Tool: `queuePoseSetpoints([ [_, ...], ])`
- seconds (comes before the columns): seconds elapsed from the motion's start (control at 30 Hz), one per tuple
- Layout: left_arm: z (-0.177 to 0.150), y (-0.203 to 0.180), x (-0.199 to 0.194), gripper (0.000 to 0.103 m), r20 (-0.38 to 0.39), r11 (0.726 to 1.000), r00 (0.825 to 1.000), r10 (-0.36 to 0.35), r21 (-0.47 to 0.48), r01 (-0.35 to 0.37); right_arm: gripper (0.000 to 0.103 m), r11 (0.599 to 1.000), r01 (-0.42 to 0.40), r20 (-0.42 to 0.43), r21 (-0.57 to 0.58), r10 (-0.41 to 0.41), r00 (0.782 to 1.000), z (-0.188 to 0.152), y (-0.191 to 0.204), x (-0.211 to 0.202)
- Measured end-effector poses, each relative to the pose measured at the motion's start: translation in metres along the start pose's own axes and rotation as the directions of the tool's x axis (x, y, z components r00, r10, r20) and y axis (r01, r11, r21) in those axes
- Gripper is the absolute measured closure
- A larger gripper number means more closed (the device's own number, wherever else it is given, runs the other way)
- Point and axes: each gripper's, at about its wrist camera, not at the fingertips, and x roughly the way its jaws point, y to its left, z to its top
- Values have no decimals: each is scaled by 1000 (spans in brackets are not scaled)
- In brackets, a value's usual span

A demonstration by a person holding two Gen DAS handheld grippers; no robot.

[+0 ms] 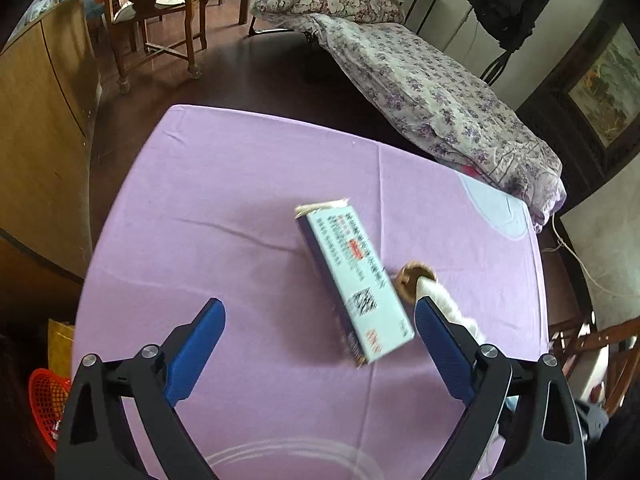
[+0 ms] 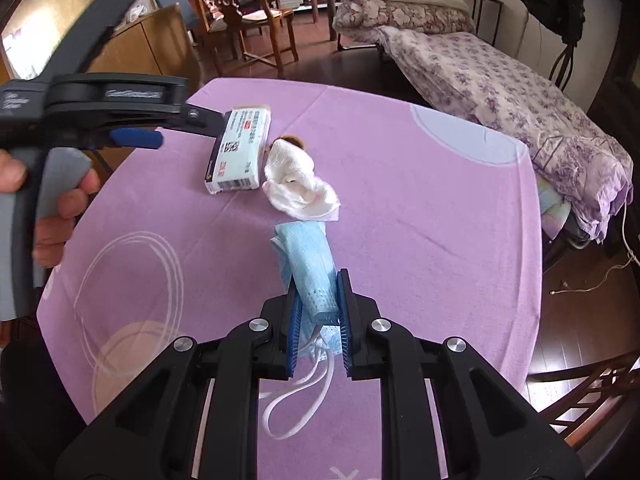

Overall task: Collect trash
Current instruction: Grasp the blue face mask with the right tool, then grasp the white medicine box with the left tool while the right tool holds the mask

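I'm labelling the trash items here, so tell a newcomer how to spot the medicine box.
Start at the table under the purple cloth. Near its middle lies a short row of litter, and the medicine box is at the end farthest from the blue face mask, beside the crumpled white tissue. It is the only stiff, rectangular item: pale printed top with a QR code and a dark side.

Matt lilac cloth over the surface [image 2: 400,200], lightly creased, smooth printed cardboard box [image 2: 240,148], soft crumpled white tissue [image 2: 298,186], pale blue non-woven face mask [image 2: 310,264] with white elastic loops, tool fingers [image 1: 198,344] of matt black plastic, textured blue rubber pads [image 2: 343,320], bright metal pivot pins.
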Motion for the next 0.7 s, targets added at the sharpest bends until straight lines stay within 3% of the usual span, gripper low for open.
queuePoseSetpoints([
  [0.23, 18, -12, 31, 9, -15, 994, 995, 97, -38, -98, 85, 1000, -11, 17, 9, 10, 1000, 0, -8, 0],
  [0.37, 21, -12, 44, 9, -42, 991, 992, 118, -52, -121, 84, 1000, -15, 23, 27, 15, 1000, -1, -11, -1],
  [0.7, 4, 2, 42, 9, -60, 982, 980, 190, 29, -189, 82, 1000, -9, 27, 26, 8, 1000, -1, -11, -2],
])
